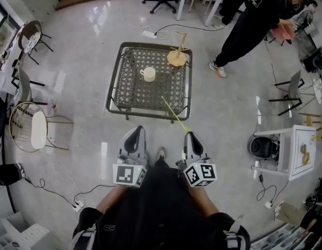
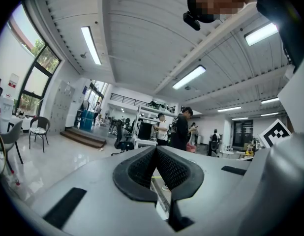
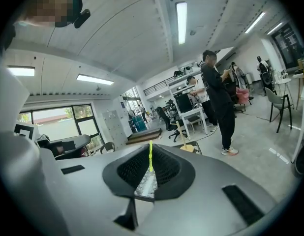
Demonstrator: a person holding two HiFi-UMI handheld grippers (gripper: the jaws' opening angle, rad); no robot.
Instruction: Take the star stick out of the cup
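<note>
The yellow-green star stick [image 1: 174, 114] is out of the white cup [image 1: 148, 74] and slants from my right gripper [image 1: 189, 134] up over the front edge of the wire-mesh table [image 1: 115, 90]. My right gripper is shut on the stick's near end. In the right gripper view the stick [image 3: 151, 157] stands thin between the closed pads of that gripper [image 3: 151, 167]. The cup stands upright near the table's middle. My left gripper [image 1: 136, 132] hangs beside the right one, short of the table, shut on nothing. In its own view the left gripper [image 2: 156, 154] has its pads together.
A wooden peg stand [image 1: 177, 56] sits on the table's far right corner. A person in black [image 1: 249, 20] stands beyond the table at the right. Wire chairs [image 1: 31, 126] are at the left, a white side table [image 1: 299, 150] at the right, cables and a power strip [image 1: 149, 34] on the floor.
</note>
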